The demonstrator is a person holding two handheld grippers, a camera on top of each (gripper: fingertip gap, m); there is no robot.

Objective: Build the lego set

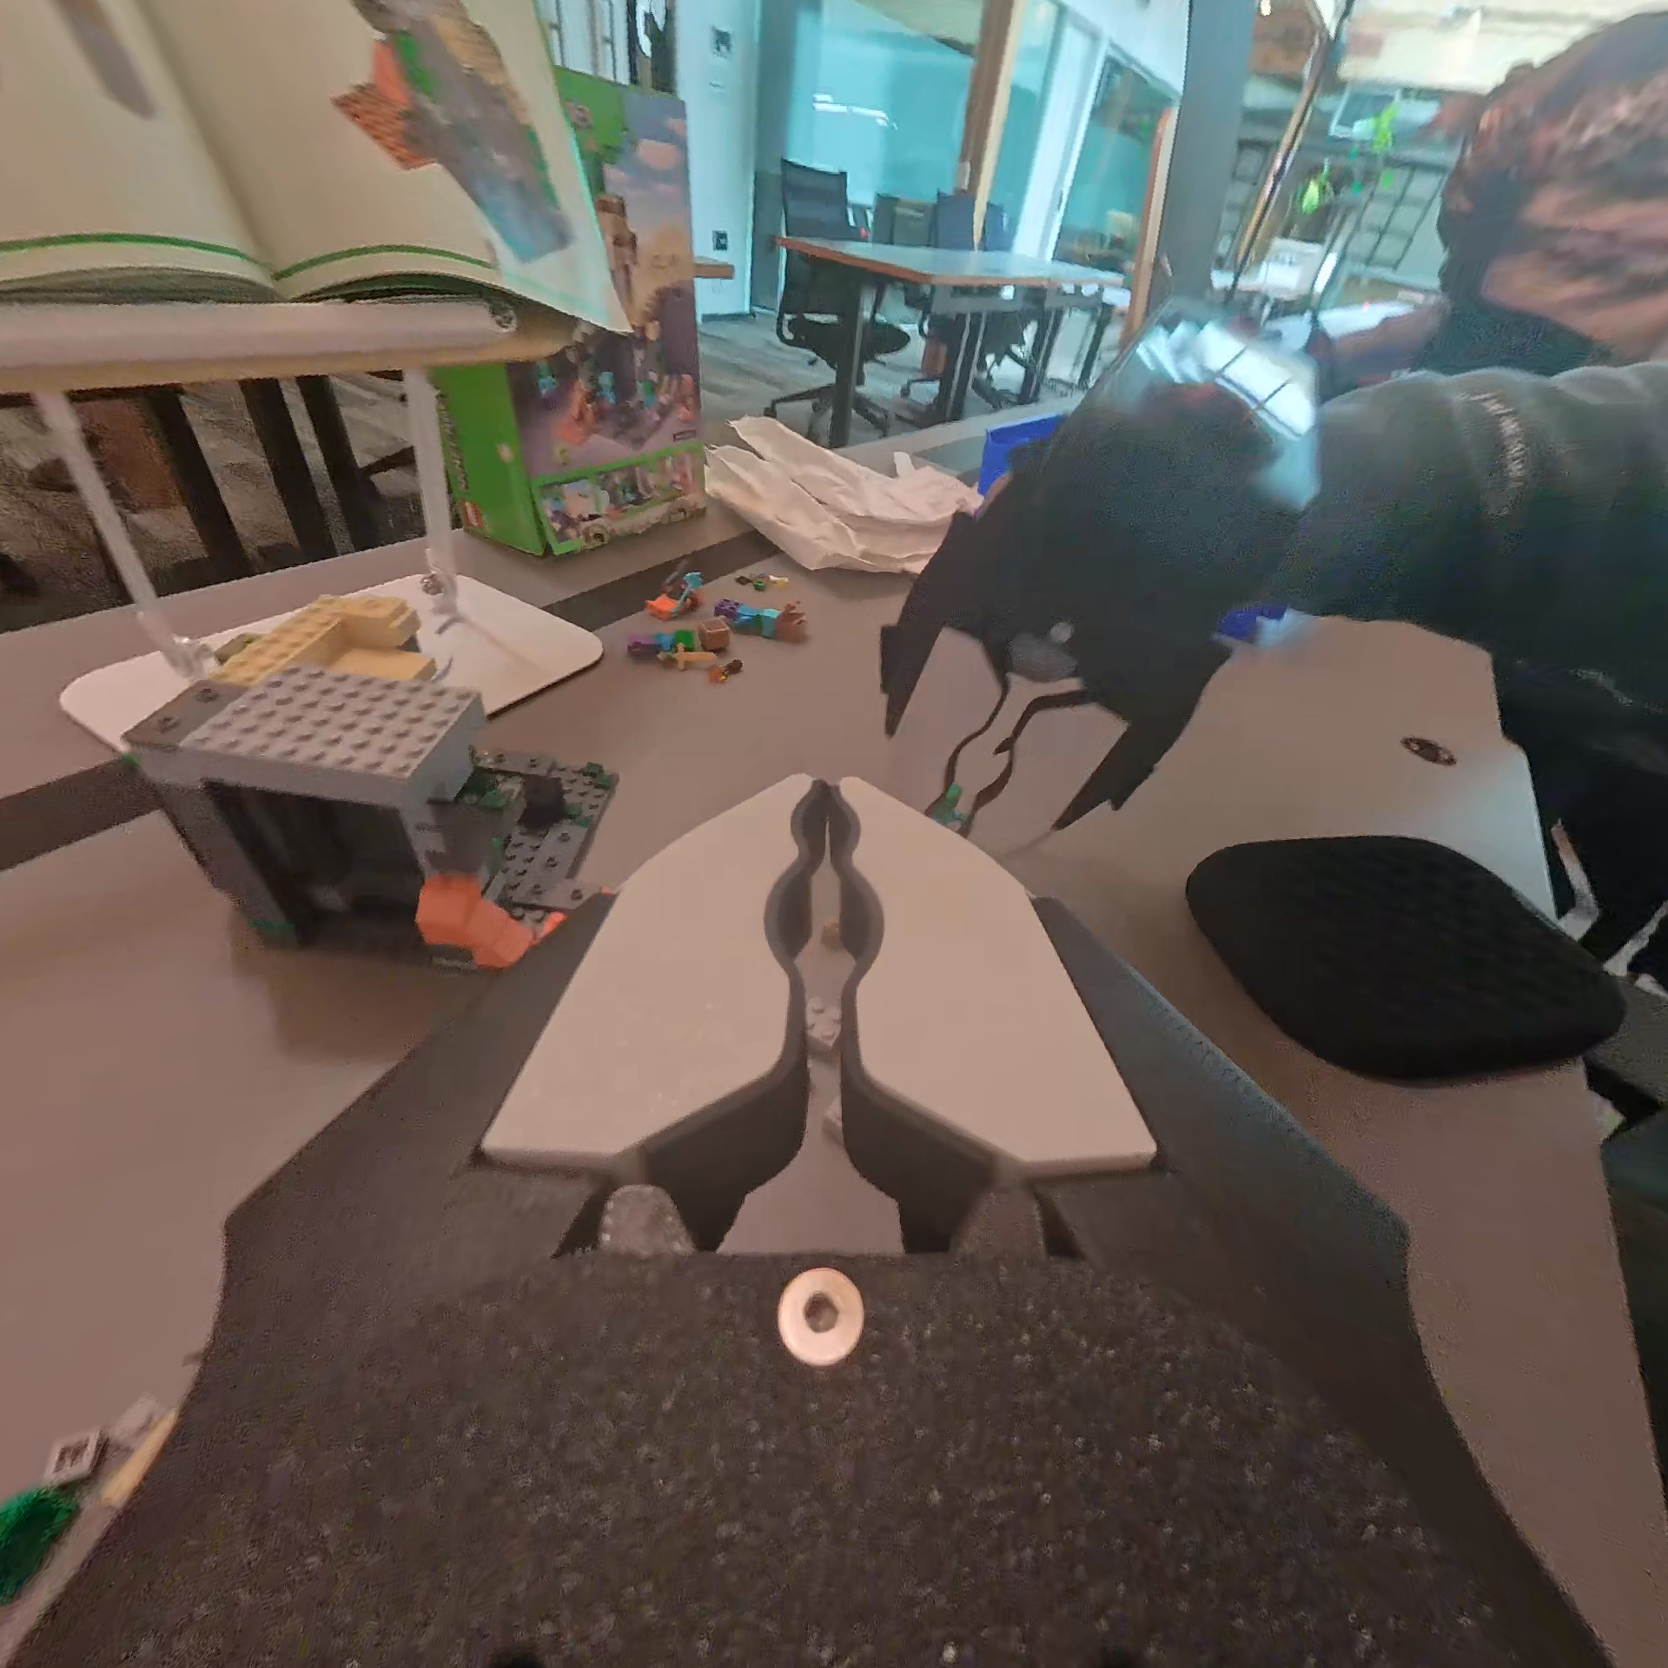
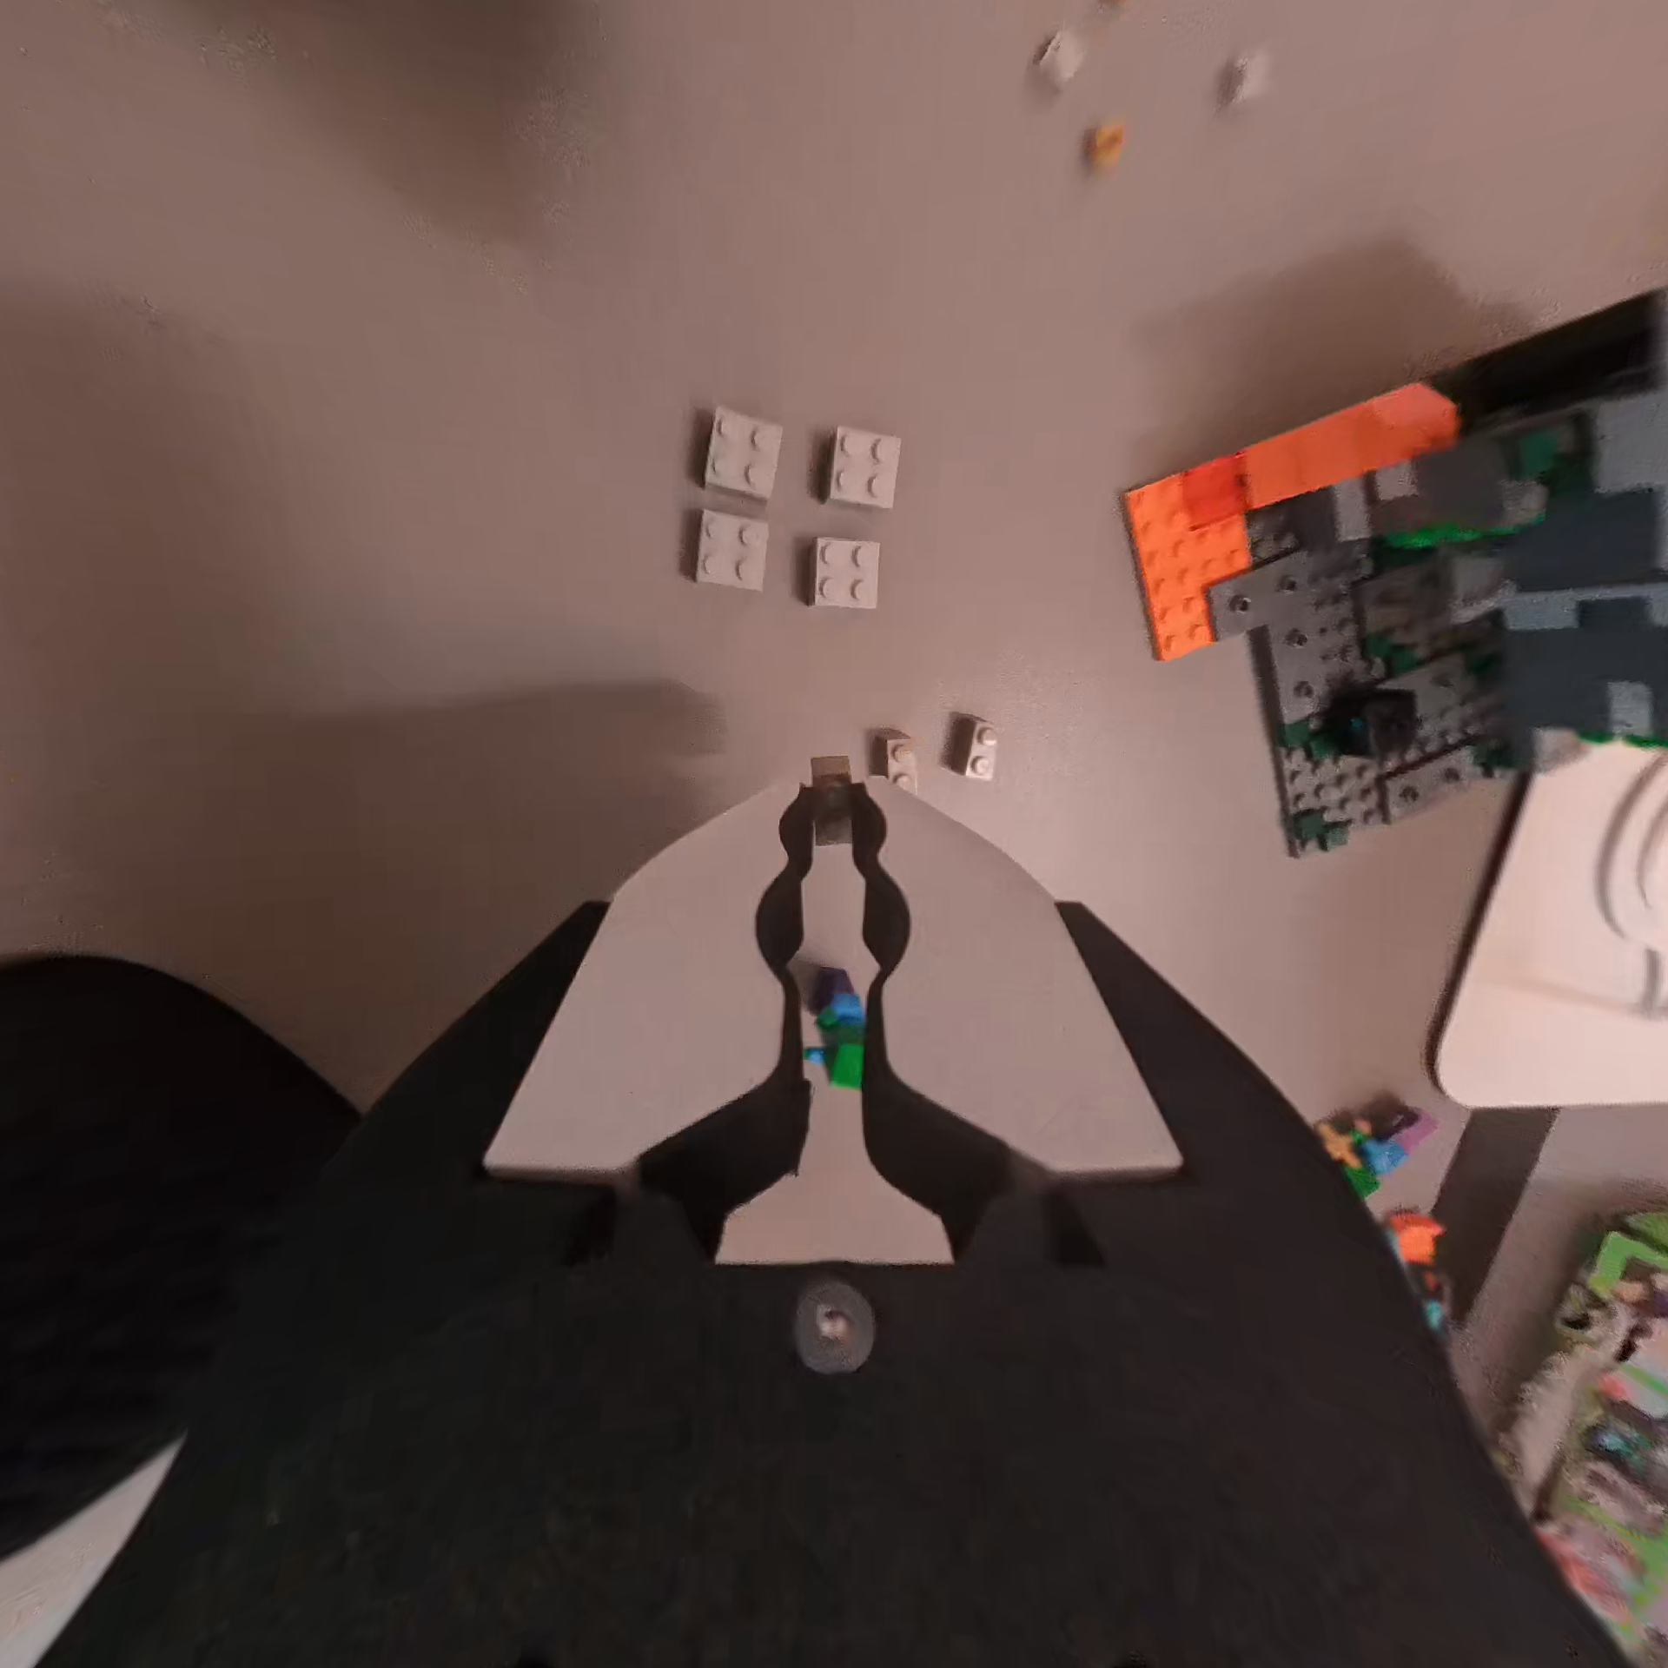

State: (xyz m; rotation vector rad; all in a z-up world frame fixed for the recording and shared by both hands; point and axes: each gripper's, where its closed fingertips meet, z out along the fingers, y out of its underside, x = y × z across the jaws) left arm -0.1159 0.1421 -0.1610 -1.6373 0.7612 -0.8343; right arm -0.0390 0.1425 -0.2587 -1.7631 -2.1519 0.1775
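My left gripper (image 1: pixel 826 792) is shut with its pale fingertips together and nothing between them; it hovers over the grey table (image 1: pixel 180 1038), right of a grey brick-built model (image 1: pixel 334 794). My right gripper (image 2: pixel 830 799) is shut on a small grey brick (image 2: pixel 830 776) held at its tips, low over the table. In the left wrist view the right gripper (image 1: pixel 973 812) points down just beyond my left tips, next to a small green and blue figure (image 1: pixel 948 801). That figure (image 2: pixel 835 1029) lies under the right fingers. Several light grey square plates (image 2: pixel 794 505) and two small grey bricks (image 2: pixel 975 745) lie ahead.
The model's orange and grey base (image 2: pixel 1264 560) is at the right. A booklet (image 1: pixel 271 135) rests on a white stand (image 1: pixel 505 632), with a toy box (image 1: pixel 623 361), white bags (image 1: pixel 830 505) and loose small figures (image 1: pixel 722 623) behind. A black padded seat (image 1: pixel 1390 957) and a person's dark sleeve (image 1: pixel 1489 505) are at the right. The tips of one gripper are about 12 cm away from the tips of the other.
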